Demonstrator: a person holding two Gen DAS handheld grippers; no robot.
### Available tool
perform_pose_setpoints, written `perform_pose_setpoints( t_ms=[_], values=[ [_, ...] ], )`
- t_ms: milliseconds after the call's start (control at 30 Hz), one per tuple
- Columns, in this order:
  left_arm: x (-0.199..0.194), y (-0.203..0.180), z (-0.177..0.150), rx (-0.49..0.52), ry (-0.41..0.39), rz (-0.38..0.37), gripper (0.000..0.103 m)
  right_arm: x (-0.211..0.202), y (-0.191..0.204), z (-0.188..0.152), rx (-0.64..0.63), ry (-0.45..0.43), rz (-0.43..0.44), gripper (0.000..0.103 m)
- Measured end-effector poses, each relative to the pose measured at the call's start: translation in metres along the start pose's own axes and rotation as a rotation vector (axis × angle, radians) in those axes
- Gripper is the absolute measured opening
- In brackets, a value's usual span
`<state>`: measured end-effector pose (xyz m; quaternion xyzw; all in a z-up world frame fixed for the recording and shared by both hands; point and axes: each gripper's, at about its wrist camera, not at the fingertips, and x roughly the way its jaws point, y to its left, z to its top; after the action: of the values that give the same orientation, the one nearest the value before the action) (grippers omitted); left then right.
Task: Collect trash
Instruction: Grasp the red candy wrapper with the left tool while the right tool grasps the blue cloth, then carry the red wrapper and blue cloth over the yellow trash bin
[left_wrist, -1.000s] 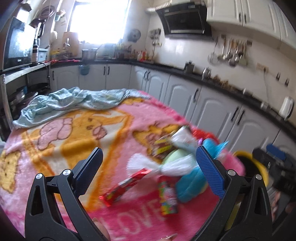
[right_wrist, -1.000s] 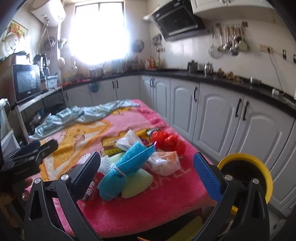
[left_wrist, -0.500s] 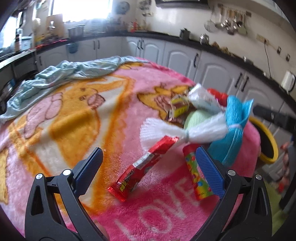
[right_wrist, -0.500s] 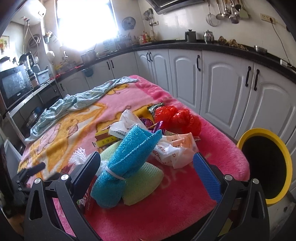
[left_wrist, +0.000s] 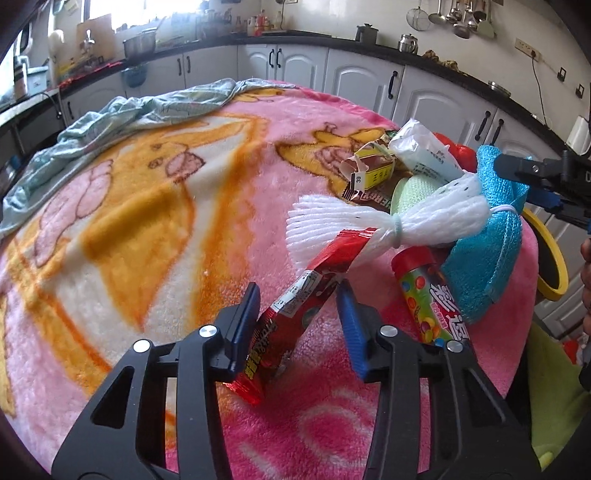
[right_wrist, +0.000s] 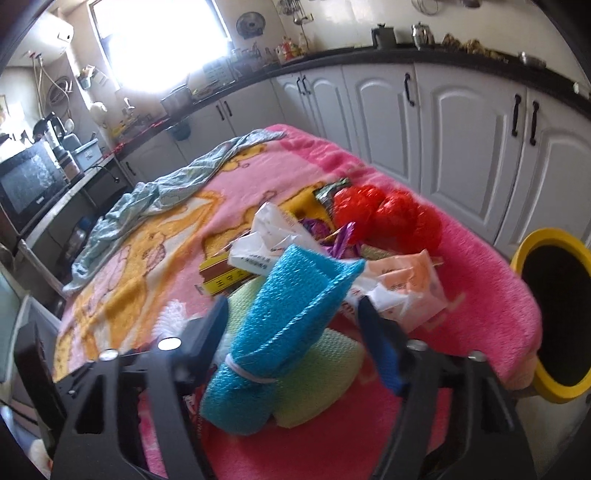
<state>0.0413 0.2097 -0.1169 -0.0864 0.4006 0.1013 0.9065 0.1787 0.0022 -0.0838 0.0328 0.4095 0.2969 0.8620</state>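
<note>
Biggest worry right now: the left gripper (left_wrist: 299, 317) has its jaws partly closed around the red snack wrapper (left_wrist: 295, 314), but I can't see either pad actually pressing on it, so it's straddled, not clamped. The wrapper's far end sits tucked against the white foam net sleeve (left_wrist: 380, 225) at about 1 o'clock from the gripper. If the lift starts before the squeeze finishes, my guess is the slick foil slides out, or it drags the sleeve along with it. The fuzzy pink blanket (left_wrist: 147, 206) over the tabletop could also snag a jaw tip if it digs in too low.

The right gripper (right_wrist: 291, 325) is in the same spot, half closed either side of the blue mesh scrubber (right_wrist: 291, 317) with gaps showing, so nothing is held yet. That scrubber lies on a green sponge (right_wrist: 325, 373) and could roll or take the sponge with it. The yellow bin (right_wrist: 546, 317) is off the tabletop edge at 3 o'clock, so a loose grip probably drops stuff on the floor on the way.

Readable stuff: the brown and yellow carton (left_wrist: 373, 177) at 12 o'clock has a "39" tag, plus other print I can't make out. The candy tube (left_wrist: 428, 299) at 2 o'clock has big Chinese characters and coloured candy dots. The wrapper also has Chinese print and a fine-print panel, too small to read.
</note>
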Motion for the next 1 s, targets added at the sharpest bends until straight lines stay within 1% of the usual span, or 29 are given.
perform_pose_setpoints(
  t_ms=[67, 133, 233, 333, 367, 433, 567, 767, 1000],
  values=[
    [-0.002, 0.002, -0.002, -0.022, 0.0, -0.023, 0.031, -0.001, 0.001, -0.001, -0.003, 0.01, 0.018, 0.044],
    [-0.005, 0.006, -0.003, -0.044, 0.003, -0.055, 0.029, -0.003, 0.003, -0.003, -0.006, 0.014, 0.034, 0.034],
    [-0.011, 0.008, -0.004, -0.067, -0.001, -0.086, 0.022, -0.012, 0.004, -0.004, -0.018, 0.012, 0.068, 0.026],
    [-0.02, 0.01, -0.003, -0.086, -0.011, -0.107, 0.016, -0.019, 0.005, -0.003, -0.028, 0.005, 0.078, 0.022],
    [-0.022, 0.009, -0.002, -0.087, -0.015, -0.109, 0.016, -0.022, 0.005, -0.003, -0.033, -0.001, 0.081, 0.018],
    [-0.03, 0.01, -0.001, -0.093, -0.03, -0.112, 0.014, -0.028, 0.004, -0.003, -0.039, -0.013, 0.087, 0.016],
    [-0.042, 0.007, 0.004, -0.092, -0.053, -0.121, 0.01, -0.037, 0.004, 0.0, -0.06, -0.036, 0.095, 0.004],
    [-0.061, -0.009, 0.016, -0.067, -0.102, -0.152, 0.009, -0.053, 0.0, 0.003, -0.076, -0.07, 0.122, 0.003],
    [-0.082, -0.036, 0.037, -0.017, -0.169, -0.186, 0.009, -0.075, -0.011, 0.014, -0.047, -0.118, 0.153, 0.003]
  ],
)
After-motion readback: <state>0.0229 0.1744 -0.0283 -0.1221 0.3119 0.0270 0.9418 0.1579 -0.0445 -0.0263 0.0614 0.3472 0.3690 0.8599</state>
